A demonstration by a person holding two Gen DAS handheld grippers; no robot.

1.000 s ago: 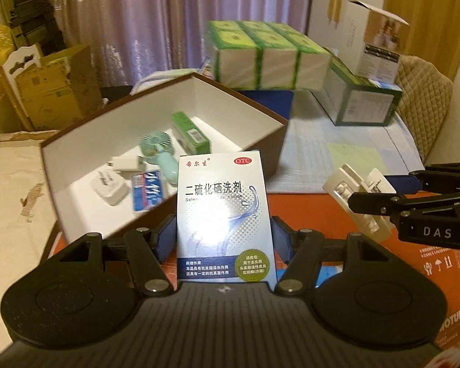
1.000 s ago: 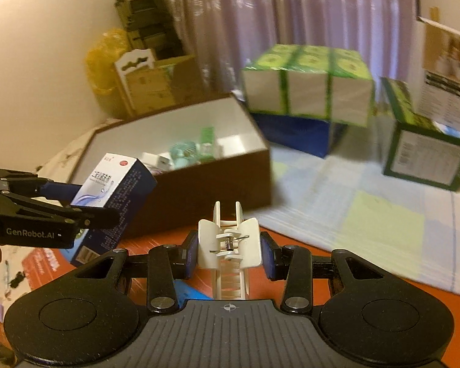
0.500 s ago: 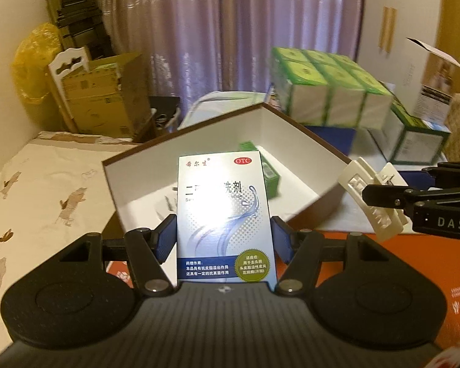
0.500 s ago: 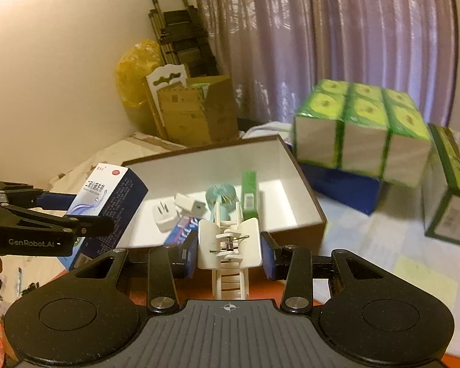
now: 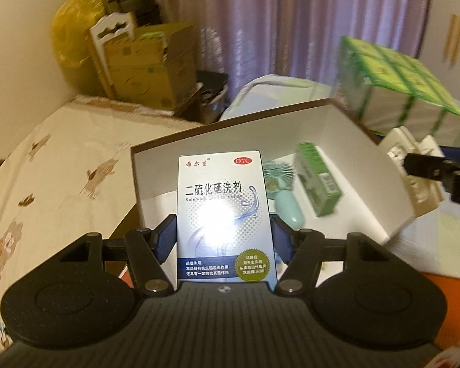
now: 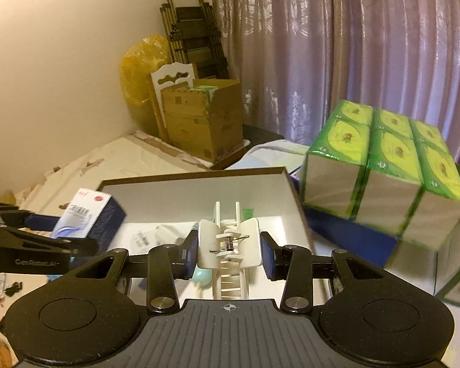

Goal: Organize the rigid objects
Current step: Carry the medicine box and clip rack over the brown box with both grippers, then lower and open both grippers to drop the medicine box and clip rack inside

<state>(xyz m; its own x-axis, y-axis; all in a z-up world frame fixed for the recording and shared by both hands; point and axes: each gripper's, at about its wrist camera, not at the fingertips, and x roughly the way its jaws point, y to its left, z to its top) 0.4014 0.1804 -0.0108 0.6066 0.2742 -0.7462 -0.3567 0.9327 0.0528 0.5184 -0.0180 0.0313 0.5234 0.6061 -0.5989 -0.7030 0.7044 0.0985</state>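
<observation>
My left gripper (image 5: 224,239) is shut on a blue-and-white lotion box (image 5: 222,208), held upright over the near left corner of an open brown box with white inside (image 5: 352,122). In that box lie a mint hand fan (image 5: 283,190) and a green carton (image 5: 317,184). My right gripper (image 6: 230,251) is shut on a white hair claw clip (image 6: 228,245), held over the same box (image 6: 199,190). The clip shows at the right of the left wrist view (image 5: 414,165); the lotion box shows at the left of the right wrist view (image 6: 89,217).
Green tissue packs (image 6: 383,165) on a blue box stand right of the open box. A cardboard carton (image 6: 202,122), a yellow bag (image 6: 141,73) and a folded cart (image 6: 193,30) stand by the wall and curtain. A patterned bed sheet (image 5: 46,178) lies left.
Both grippers have moved forward and up over the open box, each keeping its hold. The view has swung left; the orange surface has almost left the frames.
</observation>
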